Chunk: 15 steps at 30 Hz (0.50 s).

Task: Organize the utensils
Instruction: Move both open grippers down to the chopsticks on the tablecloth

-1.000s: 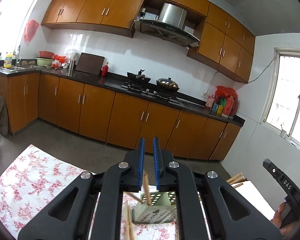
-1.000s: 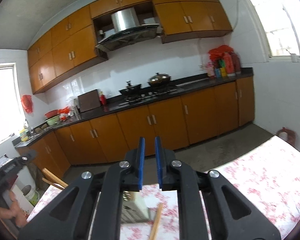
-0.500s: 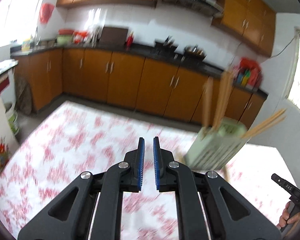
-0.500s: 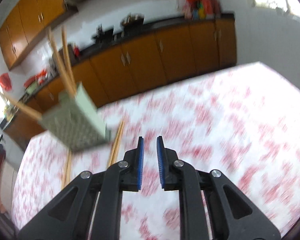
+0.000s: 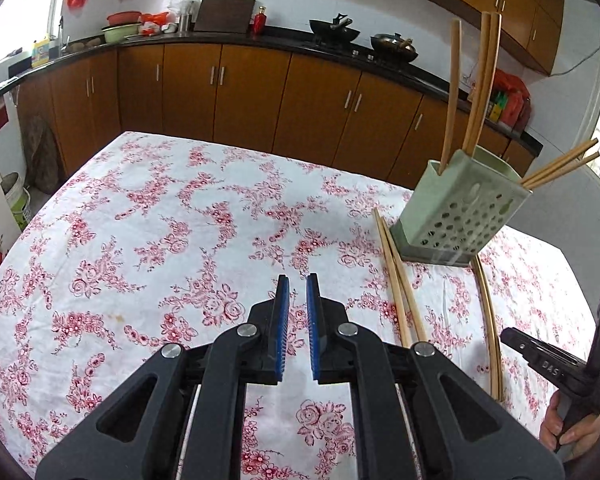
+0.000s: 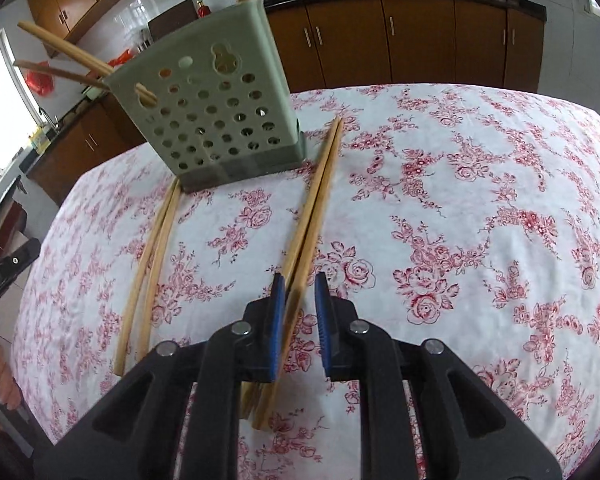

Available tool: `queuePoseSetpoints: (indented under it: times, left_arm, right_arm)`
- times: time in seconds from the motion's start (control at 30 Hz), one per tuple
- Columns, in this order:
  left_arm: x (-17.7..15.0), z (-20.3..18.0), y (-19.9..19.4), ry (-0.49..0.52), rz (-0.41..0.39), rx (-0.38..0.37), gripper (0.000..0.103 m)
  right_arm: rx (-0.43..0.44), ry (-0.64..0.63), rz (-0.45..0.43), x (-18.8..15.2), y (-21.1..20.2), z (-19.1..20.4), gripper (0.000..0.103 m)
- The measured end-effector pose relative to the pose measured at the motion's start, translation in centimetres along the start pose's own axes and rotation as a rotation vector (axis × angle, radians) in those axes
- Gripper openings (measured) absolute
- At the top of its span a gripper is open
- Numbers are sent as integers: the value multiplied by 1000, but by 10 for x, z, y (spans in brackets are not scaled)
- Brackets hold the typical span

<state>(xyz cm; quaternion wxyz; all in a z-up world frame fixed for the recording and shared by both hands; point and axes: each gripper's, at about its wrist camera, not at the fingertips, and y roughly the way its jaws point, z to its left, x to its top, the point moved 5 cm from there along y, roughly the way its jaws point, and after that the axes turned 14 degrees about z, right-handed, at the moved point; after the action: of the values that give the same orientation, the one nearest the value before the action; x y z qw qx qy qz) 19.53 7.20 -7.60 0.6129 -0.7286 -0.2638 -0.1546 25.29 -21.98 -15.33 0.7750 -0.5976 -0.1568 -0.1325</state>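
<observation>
A pale green perforated utensil holder (image 5: 460, 212) stands on the floral tablecloth (image 5: 172, 224) with several wooden chopsticks (image 5: 478, 84) in it. It also shows in the right wrist view (image 6: 216, 108). One pair of chopsticks (image 6: 314, 208) lies beside the holder, another pair (image 6: 152, 256) to its left. My right gripper (image 6: 298, 308) is slightly open, low over the near end of the first pair, which runs between its fingers. My left gripper (image 5: 296, 312) is nearly closed and empty over bare cloth, left of the pair of chopsticks (image 5: 400, 280).
Brown kitchen cabinets (image 5: 228, 96) and a dark counter with pans (image 5: 336, 32) run behind the table. The table's far edge lies just past the holder. The other gripper's handle and a hand (image 5: 568, 376) show at the right.
Both grippers have tilted down from facing the kitchen wall to the table. The right one has come low over a pair of chopsticks and opened slightly.
</observation>
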Motion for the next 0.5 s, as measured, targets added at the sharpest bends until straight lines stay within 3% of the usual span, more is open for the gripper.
queuePoseSetpoints:
  times: [0.23, 0.5]
  left_arm:
    - [-3, -3, 6, 6, 18, -4, 8]
    - [-7, -16, 11, 32, 40, -29, 8]
  right_arm:
    - [-47, -29, 9, 1, 5, -2, 17]
    - [-153, -42, -10, 5, 4, -13, 8]
